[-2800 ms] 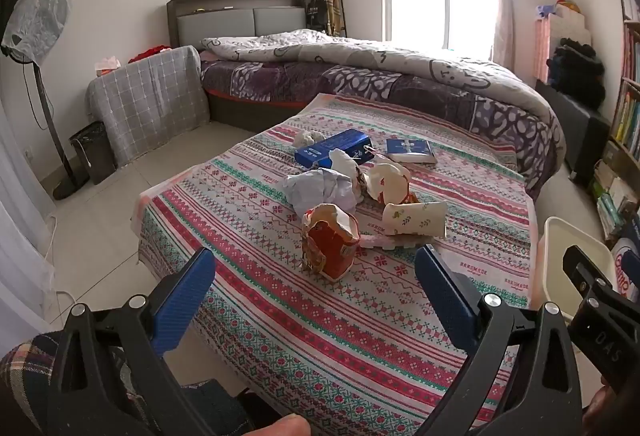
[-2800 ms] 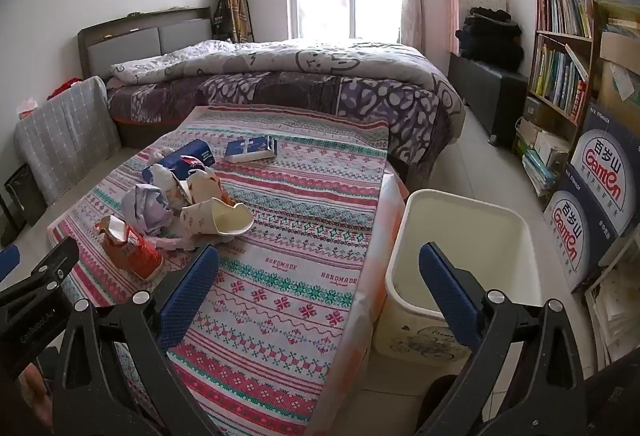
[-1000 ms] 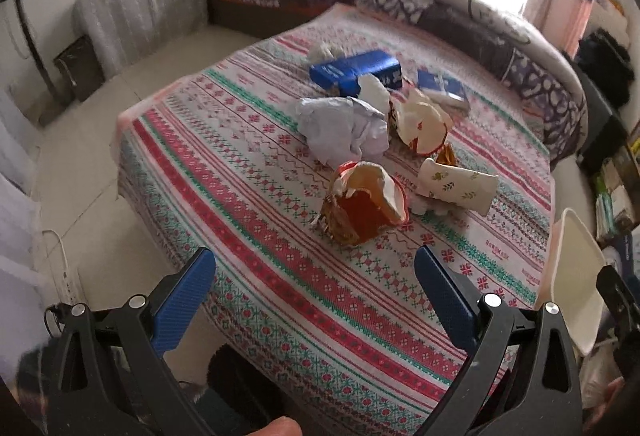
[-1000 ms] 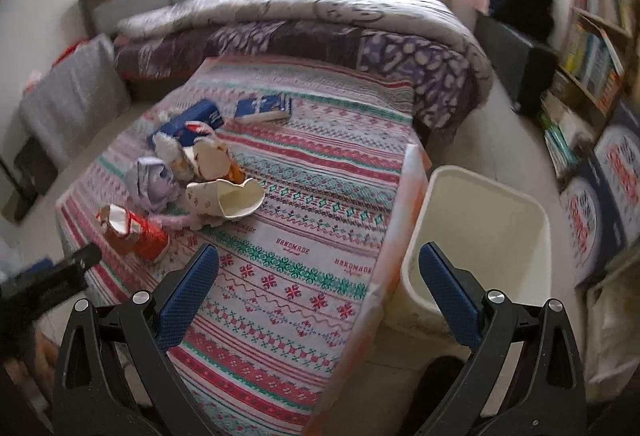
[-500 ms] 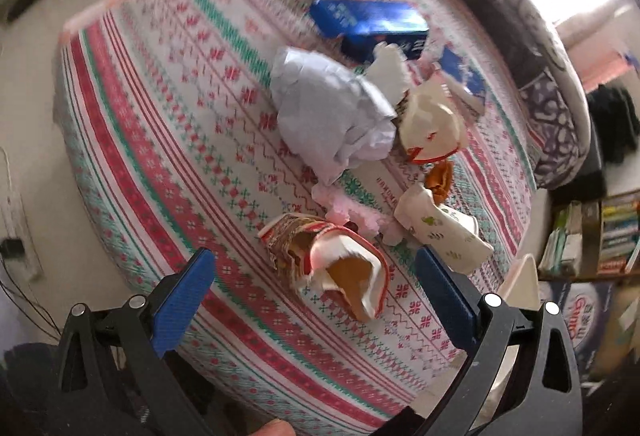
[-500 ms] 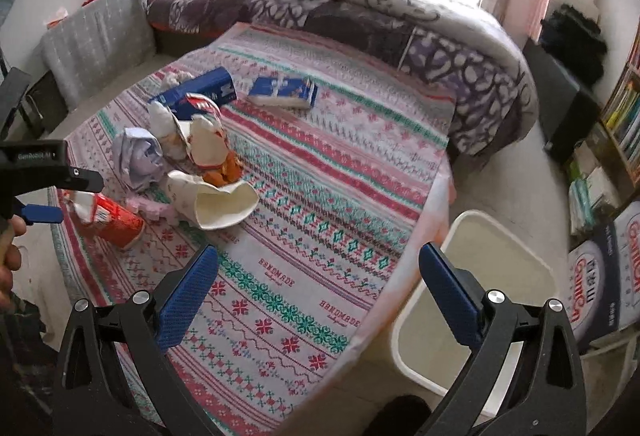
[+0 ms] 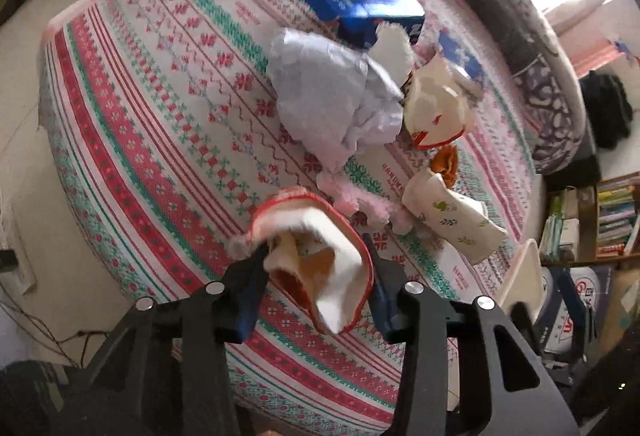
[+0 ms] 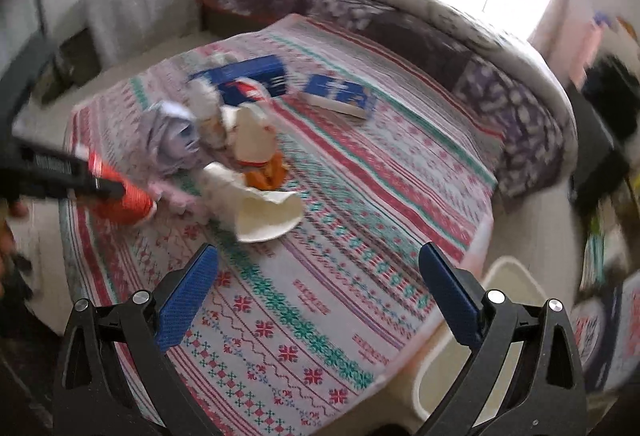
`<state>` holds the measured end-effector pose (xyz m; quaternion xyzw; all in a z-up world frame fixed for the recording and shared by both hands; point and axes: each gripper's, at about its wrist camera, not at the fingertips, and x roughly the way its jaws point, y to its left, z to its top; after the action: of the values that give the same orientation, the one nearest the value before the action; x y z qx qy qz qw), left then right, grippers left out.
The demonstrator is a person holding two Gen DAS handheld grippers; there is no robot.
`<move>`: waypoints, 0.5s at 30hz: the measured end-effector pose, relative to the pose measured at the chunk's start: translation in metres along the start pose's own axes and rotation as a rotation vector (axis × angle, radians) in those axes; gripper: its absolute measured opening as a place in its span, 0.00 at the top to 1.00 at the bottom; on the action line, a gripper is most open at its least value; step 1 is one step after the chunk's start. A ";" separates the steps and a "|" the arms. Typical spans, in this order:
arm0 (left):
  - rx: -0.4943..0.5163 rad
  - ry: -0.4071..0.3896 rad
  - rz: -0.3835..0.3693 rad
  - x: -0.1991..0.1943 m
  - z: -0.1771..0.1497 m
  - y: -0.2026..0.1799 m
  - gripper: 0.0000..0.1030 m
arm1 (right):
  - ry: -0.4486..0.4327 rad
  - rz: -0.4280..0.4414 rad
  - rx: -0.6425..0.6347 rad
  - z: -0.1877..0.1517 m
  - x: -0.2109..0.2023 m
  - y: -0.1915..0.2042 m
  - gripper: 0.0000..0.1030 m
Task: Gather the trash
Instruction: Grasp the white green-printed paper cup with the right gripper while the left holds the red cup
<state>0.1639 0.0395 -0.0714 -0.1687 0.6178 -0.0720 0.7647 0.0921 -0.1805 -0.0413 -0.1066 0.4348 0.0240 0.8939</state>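
**Left gripper closes on red cup**

Since half a second ago the left gripper (image 7: 316, 272) has come down; its jaws have just been closing and now clamp the crushed red paper cup (image 7: 320, 276) at the near edge of the patterned tablecloth (image 7: 160, 140). Right gripper (image 8: 320, 292) hangs spread wide, empty, near the white bin (image 8: 516, 280).

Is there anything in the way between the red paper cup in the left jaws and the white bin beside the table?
Nothing visible blocks it. The red cup sits in the left gripper; the bin is open-topped past the table edge.
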 end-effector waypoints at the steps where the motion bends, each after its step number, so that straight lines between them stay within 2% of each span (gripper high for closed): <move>1: 0.008 -0.021 -0.004 -0.006 0.001 0.003 0.60 | -0.004 -0.002 -0.038 0.000 0.002 0.007 0.07; 9: 0.072 -0.212 -0.039 -0.055 0.013 0.006 0.60 | -0.036 0.000 -0.187 0.010 0.017 0.035 0.07; 12: 0.060 -0.234 -0.047 -0.059 0.017 0.013 0.59 | -0.042 -0.010 -0.246 0.018 0.029 0.046 0.07; 15: 0.021 -0.214 -0.063 -0.055 0.025 0.025 0.59 | -0.041 -0.018 -0.286 0.025 0.041 0.056 0.07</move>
<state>0.1730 0.0844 -0.0248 -0.1864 0.5263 -0.0841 0.8253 0.1288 -0.1227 -0.0677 -0.2365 0.4077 0.0800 0.8783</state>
